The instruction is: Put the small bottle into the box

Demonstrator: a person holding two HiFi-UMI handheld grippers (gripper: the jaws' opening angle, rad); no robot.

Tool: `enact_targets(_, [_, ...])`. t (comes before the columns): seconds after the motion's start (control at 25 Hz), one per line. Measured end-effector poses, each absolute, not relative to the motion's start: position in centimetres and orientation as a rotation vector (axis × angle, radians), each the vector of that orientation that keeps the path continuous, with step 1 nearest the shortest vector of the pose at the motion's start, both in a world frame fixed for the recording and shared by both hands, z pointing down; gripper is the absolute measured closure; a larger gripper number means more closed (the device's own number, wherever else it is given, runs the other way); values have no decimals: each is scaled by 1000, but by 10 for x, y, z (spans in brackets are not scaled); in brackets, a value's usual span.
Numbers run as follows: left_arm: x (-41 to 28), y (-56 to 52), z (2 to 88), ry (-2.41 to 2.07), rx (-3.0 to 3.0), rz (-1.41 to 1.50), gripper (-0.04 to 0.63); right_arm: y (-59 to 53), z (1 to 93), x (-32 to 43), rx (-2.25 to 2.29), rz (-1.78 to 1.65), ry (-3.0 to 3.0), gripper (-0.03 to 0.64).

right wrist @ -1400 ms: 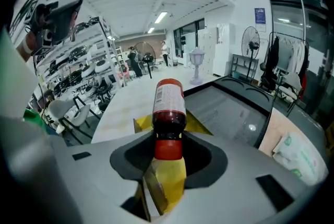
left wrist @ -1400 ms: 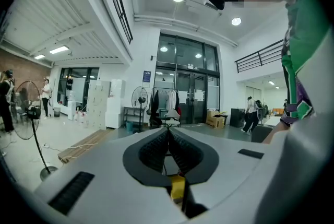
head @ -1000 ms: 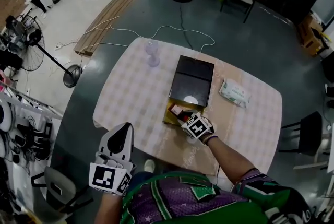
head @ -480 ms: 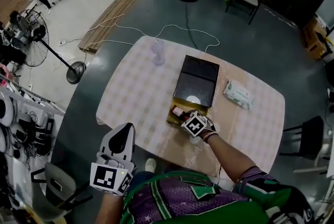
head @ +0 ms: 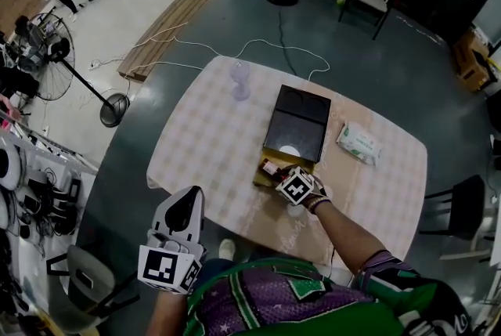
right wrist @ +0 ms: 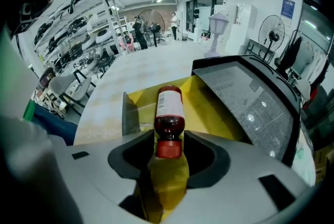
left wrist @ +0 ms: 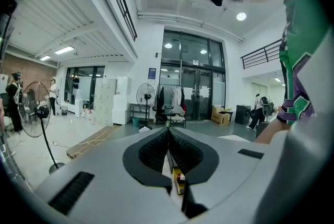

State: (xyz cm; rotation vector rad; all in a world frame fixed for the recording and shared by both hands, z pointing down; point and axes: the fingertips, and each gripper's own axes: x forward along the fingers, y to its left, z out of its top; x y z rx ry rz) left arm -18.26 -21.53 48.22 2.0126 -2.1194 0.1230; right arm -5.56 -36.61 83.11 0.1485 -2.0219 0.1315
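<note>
You are at the release step: the small bottle (right wrist: 169, 105) lies on its side on the yellow floor of the box (right wrist: 209, 108), base toward 12 o'clock and red cap toward 6 o'clock in the right gripper view. The raised black lid (right wrist: 245, 108) stands at about 2 o'clock from it. The fingers of your right gripper (right wrist: 170, 137) are opening. The cap sits between them, but the pads look clear of it on both sides, so the box seems to carry the bottle, not the grip. Your left gripper (left wrist: 168, 139) has its fingers pressed together on nothing. In the head view it hangs off the near edge of the surface (head: 211, 139), at roughly 7 o'clock from the box and well apart from it. The placing looks as good as done. The next move calls for drawing the right gripper straight back toward 6 o'clock, along the bottle's own line, with the fingers kept wide. That way neither pad catches the cap or rolls the bottle against the box's near wall. Watch the lid on the 2 o'clock side as you lift away.
</note>
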Motion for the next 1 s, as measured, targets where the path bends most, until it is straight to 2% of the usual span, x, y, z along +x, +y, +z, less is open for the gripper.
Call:
enact_targets(0.76, [-175, -236, 480, -1931, 2258, 59, 572, -365, 778, -7, 536, 327, -2125, 433])
enact_targets(1.0, [-158, -243, 466, -1853, 2371, 98, 571, -362, 733, 30, 772, 431, -2195, 440])
